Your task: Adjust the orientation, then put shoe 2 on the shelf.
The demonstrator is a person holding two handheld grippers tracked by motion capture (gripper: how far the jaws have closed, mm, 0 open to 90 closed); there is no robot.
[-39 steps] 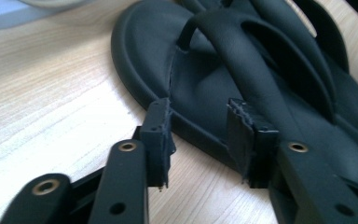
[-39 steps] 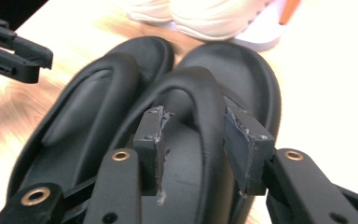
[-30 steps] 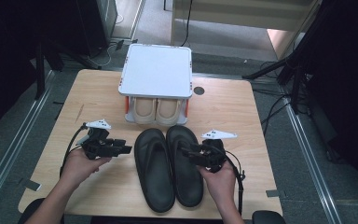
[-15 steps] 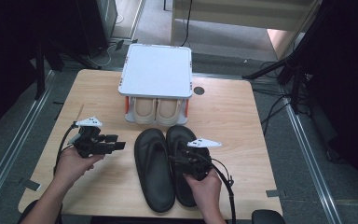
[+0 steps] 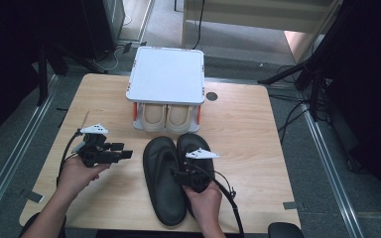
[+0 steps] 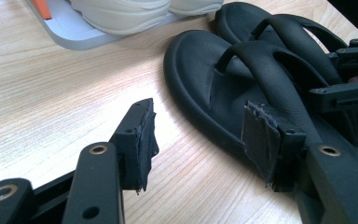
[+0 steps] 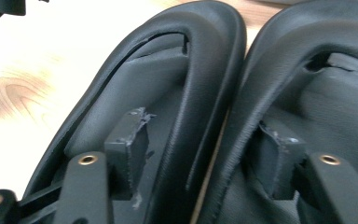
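My right gripper is standing wide after just opening, one jaw inside each black sandal, over their touching edges. My left gripper is open too, holding nothing, beside the sandals on the table.

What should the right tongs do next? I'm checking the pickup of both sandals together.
Probably close. The right tongs stand open, one pad inside each black rubber flip-flop sandal, straddling the two adjoining inner straps, so closing would likely pinch both at once.
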